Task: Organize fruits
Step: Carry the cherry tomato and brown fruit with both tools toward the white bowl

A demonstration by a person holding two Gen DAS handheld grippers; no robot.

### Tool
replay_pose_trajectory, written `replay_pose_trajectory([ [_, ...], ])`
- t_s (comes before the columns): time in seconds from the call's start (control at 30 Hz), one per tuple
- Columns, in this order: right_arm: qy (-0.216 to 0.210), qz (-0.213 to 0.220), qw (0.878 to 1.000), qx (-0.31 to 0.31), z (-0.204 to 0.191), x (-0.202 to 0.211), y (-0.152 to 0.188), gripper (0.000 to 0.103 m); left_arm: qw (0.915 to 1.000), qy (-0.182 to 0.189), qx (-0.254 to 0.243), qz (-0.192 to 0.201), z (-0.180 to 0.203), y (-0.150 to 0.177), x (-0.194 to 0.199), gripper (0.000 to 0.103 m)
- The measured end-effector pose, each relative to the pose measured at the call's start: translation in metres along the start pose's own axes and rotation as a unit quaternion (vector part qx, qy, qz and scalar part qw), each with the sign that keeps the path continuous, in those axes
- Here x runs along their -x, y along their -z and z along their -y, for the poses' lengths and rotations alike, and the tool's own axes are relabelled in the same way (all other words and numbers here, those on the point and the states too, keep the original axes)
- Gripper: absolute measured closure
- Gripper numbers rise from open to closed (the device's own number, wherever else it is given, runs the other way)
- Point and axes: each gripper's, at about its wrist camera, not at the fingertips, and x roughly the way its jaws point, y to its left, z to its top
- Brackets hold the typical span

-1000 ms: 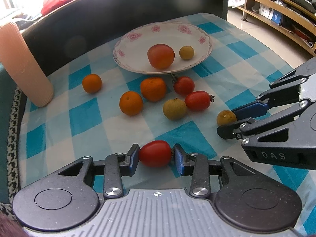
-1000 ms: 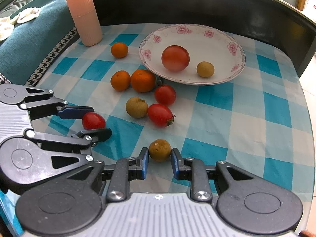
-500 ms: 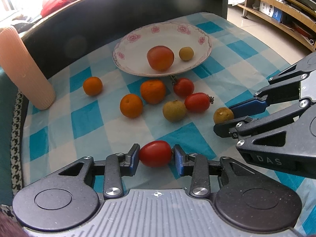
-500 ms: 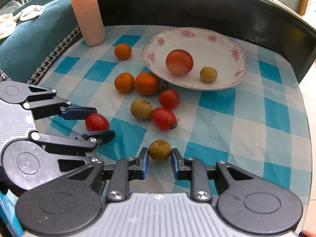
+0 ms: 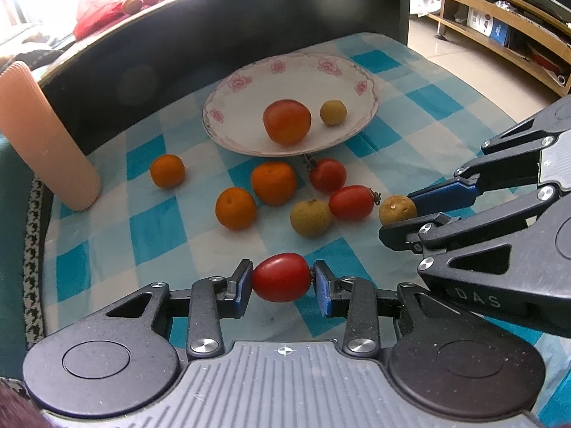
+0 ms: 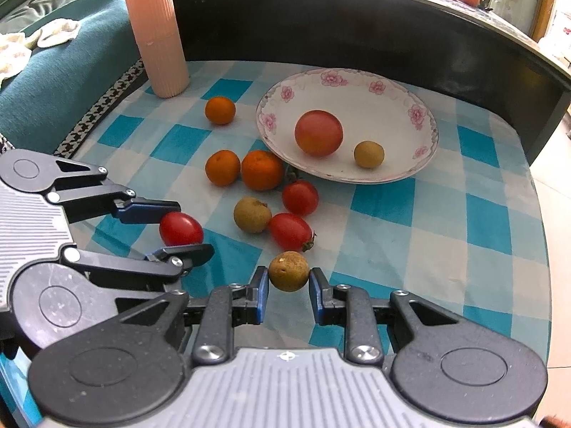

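My left gripper [image 5: 281, 278] is shut on a red cherry tomato [image 5: 281, 277], seen from the side as the cherry tomato [image 6: 180, 228] in the right wrist view. My right gripper [image 6: 288, 271] is shut on a brown longan [image 6: 288, 271], which shows as the longan [image 5: 397, 209] at the right of the left wrist view. Both are held just above the checked cloth. The flowered plate [image 6: 392, 174] holds a large red-orange fruit [image 6: 318, 138] and a small longan [image 6: 369, 154]. Between the grippers and the plate lie three oranges [image 6: 262, 169], two tomatoes [image 6: 289, 231] and another longan [image 6: 252, 214].
A ribbed pink cup [image 6: 157, 32] stands at the cloth's far left corner. A dark raised ledge [image 6: 357, 28] runs behind the plate. The table edge [image 6: 542, 214] drops to the floor on the right. A teal cushion [image 6: 53, 82] lies left.
Both grippers keep their fruit. The views have crept slightly nearer to the plate and fruit; nothing on the cloth has shifted.
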Motion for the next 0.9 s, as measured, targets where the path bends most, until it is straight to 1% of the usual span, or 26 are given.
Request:
replay_pose_trajectory([
  [0.27,0.001,0.003,1.000,-0.001,0.000,0.002,-0.001,0.063,0.9999,-0.006,0.008,0.005,-0.004,-0.005,0.003,0.058],
  [0.9,0.027,0.029,0.999,-0.012,0.007,0.014,-0.016,0.063,0.9993,-0.023,0.010,0.026,-0.002,-0.029,0.008,0.059],
])
